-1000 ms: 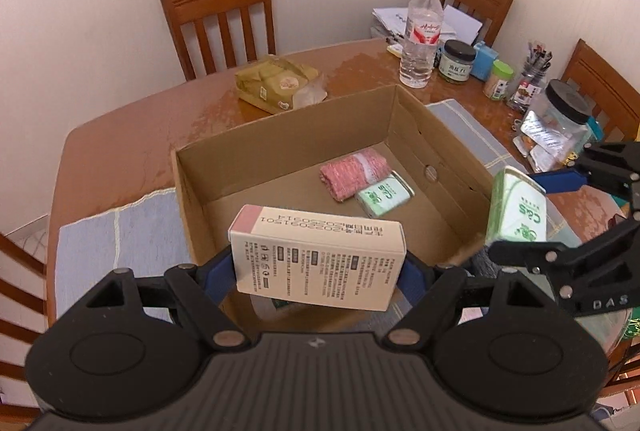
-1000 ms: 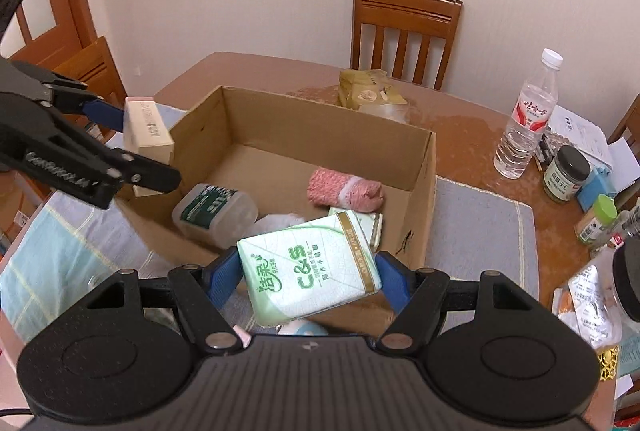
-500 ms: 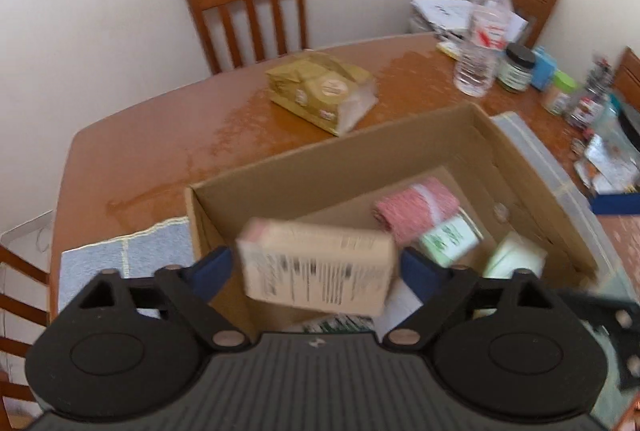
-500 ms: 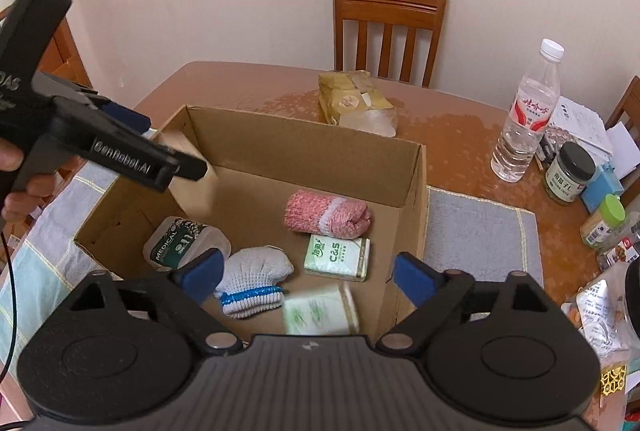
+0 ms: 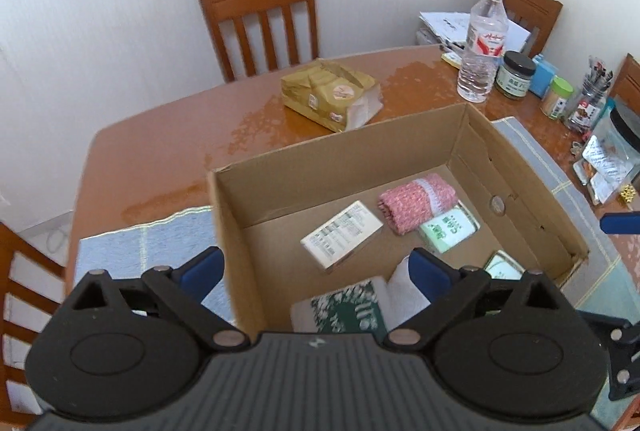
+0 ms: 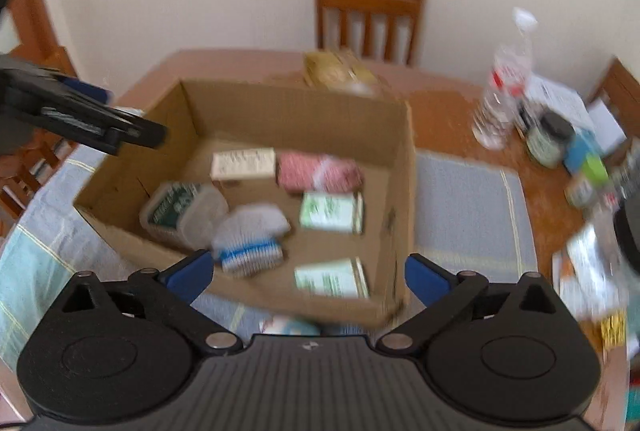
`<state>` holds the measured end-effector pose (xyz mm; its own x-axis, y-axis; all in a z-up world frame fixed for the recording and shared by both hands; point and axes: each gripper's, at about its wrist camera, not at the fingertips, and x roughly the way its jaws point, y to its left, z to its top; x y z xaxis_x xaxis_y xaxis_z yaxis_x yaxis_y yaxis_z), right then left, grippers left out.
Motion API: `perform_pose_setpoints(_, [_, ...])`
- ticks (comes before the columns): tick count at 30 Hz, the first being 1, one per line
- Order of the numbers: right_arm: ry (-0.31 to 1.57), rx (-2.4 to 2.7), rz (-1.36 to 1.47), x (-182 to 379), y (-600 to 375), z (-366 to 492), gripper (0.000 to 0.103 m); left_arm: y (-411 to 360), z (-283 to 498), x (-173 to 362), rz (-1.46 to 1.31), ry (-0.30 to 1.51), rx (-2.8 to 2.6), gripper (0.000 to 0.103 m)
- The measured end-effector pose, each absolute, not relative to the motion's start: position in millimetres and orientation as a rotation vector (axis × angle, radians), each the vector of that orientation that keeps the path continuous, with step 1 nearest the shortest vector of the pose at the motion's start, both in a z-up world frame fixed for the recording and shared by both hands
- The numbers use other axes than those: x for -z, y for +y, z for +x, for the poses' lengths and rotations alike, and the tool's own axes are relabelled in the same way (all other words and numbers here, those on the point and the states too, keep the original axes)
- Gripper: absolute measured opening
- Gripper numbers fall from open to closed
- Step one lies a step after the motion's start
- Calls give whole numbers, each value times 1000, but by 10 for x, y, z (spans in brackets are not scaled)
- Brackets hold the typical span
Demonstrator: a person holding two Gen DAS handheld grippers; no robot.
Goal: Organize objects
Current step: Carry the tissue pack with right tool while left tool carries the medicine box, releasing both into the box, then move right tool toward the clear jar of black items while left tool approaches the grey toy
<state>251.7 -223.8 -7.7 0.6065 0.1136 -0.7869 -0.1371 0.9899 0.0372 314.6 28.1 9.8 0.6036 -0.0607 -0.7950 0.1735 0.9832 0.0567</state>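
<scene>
An open cardboard box (image 5: 344, 151) (image 6: 296, 107) stands on the wooden table. Inside lie a cream carton (image 5: 342, 233) (image 6: 243, 163), a pink knitted roll (image 5: 418, 202) (image 6: 320, 169), two green tissue packs (image 5: 449, 232) (image 6: 330, 211) (image 6: 330, 281), a white glove (image 6: 250, 235) and a green-labelled plastic tub (image 5: 348, 311) (image 6: 182, 209). My left gripper (image 5: 318, 269) hangs open above the box's near left corner, nothing between its fingers. My right gripper (image 6: 306, 277) is open and empty over the box's near edge. The right wrist view is blurred.
A yellow snack bag (image 5: 330, 95) lies behind the box. A water bottle (image 5: 482, 43), jars (image 5: 516, 75) and papers crowd the table's far right. Grey placemats (image 5: 148, 251) (image 6: 468, 207) flank the box. Wooden chairs (image 5: 260, 19) surround the table.
Both grippers opened and let go. The cream carton dropped from the left one into the box, and the green tissue pack fell from the right one into the near right corner.
</scene>
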Motion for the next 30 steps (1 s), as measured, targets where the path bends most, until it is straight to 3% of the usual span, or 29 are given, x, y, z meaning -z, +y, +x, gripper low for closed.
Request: perform_pose_setpoints(30, [1010,-101,89,572,-1907,1943,103,285,1816,542,97,958,51,99])
